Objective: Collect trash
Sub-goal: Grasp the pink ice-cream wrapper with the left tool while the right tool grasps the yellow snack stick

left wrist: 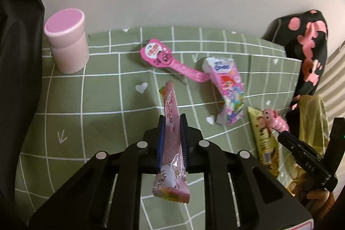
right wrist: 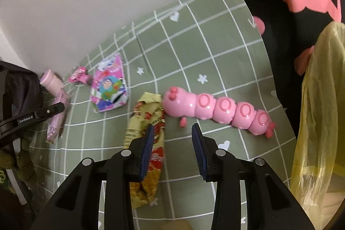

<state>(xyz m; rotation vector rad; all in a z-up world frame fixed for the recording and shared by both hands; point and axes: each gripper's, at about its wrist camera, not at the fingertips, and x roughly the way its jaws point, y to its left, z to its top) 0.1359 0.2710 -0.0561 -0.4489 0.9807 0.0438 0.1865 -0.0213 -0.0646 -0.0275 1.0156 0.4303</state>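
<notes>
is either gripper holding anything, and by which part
Left gripper pinches the pink wrapper around its middle. Right gripper is open, holding nothing.

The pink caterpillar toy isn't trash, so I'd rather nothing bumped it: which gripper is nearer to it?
Right. The right gripper hangs open just in front of the pink caterpillar toy; the left gripper is farther off, shut on a pink wrapper.

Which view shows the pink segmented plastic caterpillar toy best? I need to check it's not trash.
The right wrist view: the pink segmented plastic caterpillar toy lies whole and unobstructed. The left wrist view shows it small at the edge.
</notes>
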